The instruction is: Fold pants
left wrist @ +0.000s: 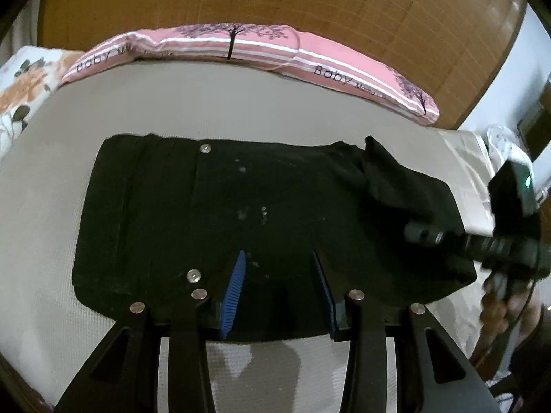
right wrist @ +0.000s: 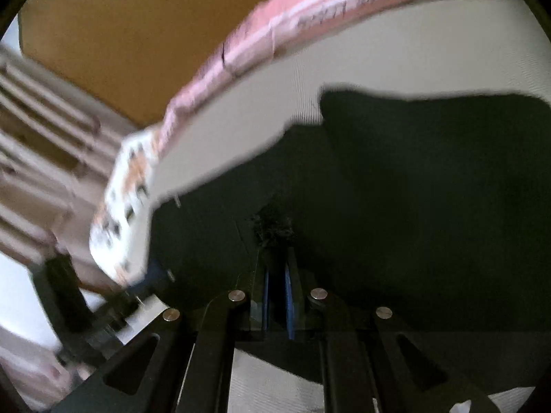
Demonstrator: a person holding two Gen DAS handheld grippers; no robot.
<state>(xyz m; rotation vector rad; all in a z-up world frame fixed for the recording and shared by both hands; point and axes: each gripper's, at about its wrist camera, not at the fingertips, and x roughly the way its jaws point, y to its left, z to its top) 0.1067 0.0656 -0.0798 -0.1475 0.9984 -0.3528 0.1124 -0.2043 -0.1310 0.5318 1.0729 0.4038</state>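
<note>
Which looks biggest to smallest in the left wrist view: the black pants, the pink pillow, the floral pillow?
1. Black pants, the largest by far.
2. Pink pillow.
3. Floral pillow, partly cut off at the frame edge, so its true size is unsure.

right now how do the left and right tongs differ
The left tongs stand apart, their blue pads spread with nothing pinched between them; the right tongs are closed, pads nearly meeting, apparently on a bunch of the black pants. The left wrist view is sharp, and the right wrist view is smeared with blur. Both have blue pads on black fingers and point down at the pants on the bed.
</note>
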